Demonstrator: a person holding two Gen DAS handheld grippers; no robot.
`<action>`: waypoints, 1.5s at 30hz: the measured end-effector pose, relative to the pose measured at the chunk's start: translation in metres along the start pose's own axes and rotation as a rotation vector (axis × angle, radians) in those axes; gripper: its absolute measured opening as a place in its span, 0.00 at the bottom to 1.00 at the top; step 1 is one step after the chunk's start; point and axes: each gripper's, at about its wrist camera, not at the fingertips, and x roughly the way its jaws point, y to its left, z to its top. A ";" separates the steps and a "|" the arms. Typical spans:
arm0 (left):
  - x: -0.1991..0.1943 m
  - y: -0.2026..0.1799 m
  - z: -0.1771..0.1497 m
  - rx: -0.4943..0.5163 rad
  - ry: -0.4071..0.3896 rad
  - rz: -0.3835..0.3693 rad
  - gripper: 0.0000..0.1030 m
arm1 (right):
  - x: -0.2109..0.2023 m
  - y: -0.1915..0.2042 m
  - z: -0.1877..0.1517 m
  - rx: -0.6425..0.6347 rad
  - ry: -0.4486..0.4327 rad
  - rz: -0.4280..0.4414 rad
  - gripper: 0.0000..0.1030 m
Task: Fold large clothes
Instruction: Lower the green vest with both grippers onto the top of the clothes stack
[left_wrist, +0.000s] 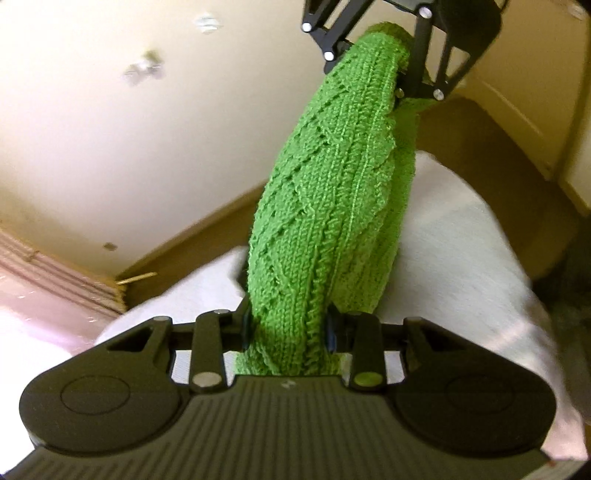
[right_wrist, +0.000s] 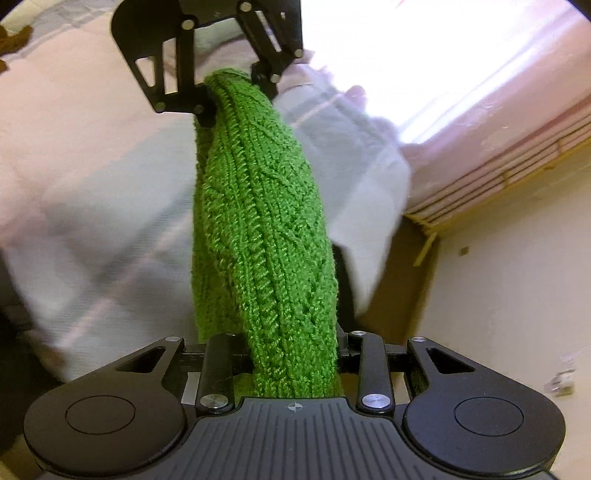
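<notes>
A bright green cable-knit garment (left_wrist: 332, 206) hangs bunched in a thick band between my two grippers, lifted off the surface. In the left wrist view my left gripper (left_wrist: 286, 328) is shut on one end of the knit, and my right gripper (left_wrist: 373, 62) clamps the far end at the top. Seen from the right wrist, the same green knit (right_wrist: 266, 221) runs from my right gripper (right_wrist: 295, 350), shut on it, up to my left gripper (right_wrist: 236, 92). How the rest of the garment hangs below the band is hidden.
Under the garment lies a white cloth (left_wrist: 461, 240) over a surface, also white cloth (right_wrist: 110, 221) in the right view. A brown wooden edge (left_wrist: 184, 240) borders it. Pink striped bedding (right_wrist: 498, 166) lies beside it, and a cream floor (left_wrist: 129, 147) lies beyond.
</notes>
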 end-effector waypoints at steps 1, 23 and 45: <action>0.008 0.013 0.007 -0.002 -0.006 0.035 0.30 | 0.007 -0.016 0.000 -0.002 -0.005 -0.029 0.28; 0.215 -0.117 -0.095 0.119 0.045 0.377 0.40 | 0.203 0.109 -0.108 -0.150 -0.095 -0.394 0.38; 0.176 -0.138 -0.125 0.106 0.019 0.419 0.24 | 0.160 0.118 -0.098 -0.028 -0.086 -0.390 0.26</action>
